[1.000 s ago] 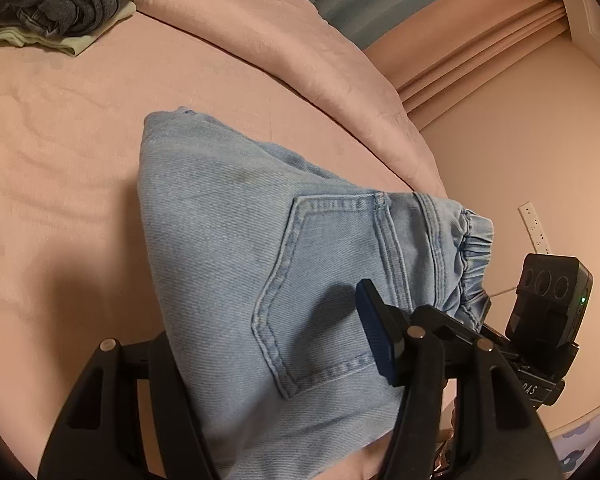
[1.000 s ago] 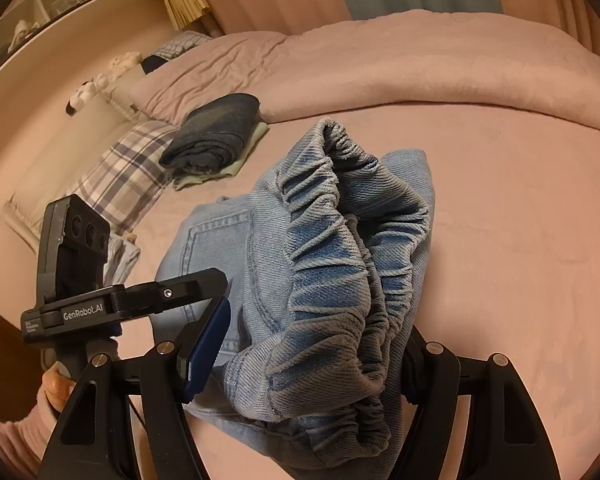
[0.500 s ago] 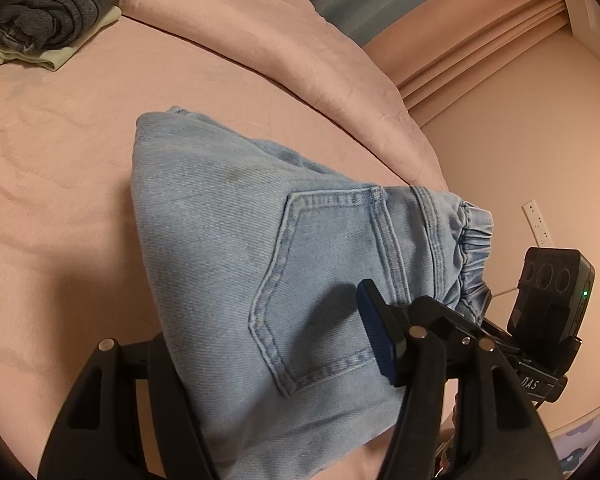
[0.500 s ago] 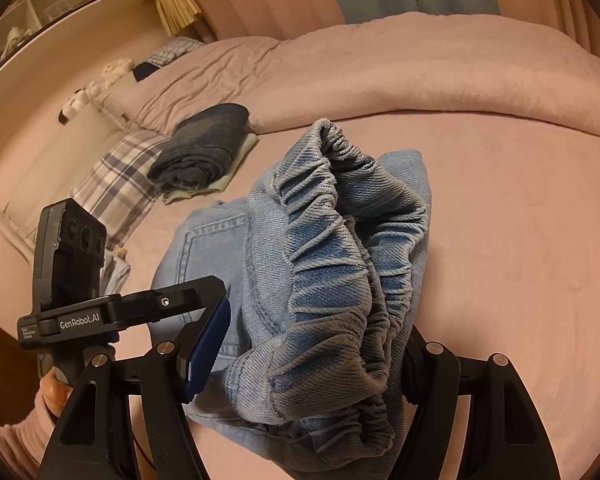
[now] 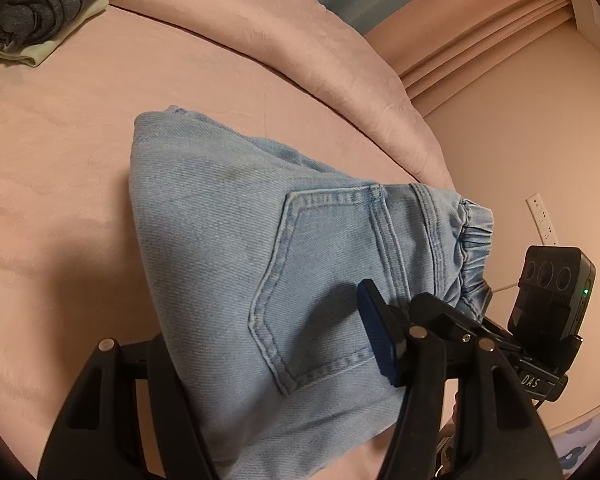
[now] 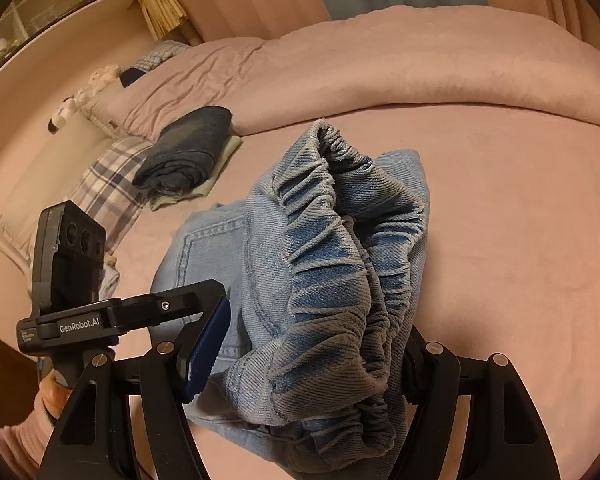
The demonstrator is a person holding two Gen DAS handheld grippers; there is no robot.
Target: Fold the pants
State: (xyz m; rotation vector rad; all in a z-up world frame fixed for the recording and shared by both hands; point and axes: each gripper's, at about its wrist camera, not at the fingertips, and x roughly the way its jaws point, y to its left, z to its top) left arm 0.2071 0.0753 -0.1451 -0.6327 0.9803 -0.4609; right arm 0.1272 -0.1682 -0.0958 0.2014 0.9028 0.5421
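Light blue denim pants (image 5: 236, 248) lie folded into a thick bundle on the pink bed, back pocket facing up. My left gripper (image 5: 276, 364) has its fingers spread around the bundle's near edge, one on each side. My right gripper (image 6: 304, 364) is likewise spread around the elastic waistband end (image 6: 332, 264), which bulges up between its fingers. Each gripper shows in the other's view: the right one in the left wrist view (image 5: 540, 320), the left one in the right wrist view (image 6: 72, 280).
A folded pile of dark denim on a pale green cloth (image 6: 188, 156) lies further up the bed. A rolled pink duvet (image 6: 380, 68) runs along the far side. Plaid pillows (image 6: 108, 184) lie at the left.
Both grippers and the pants have shifted slightly over the bed; the dark pile has slid a little in both views. The hold on the bundle looks the same.
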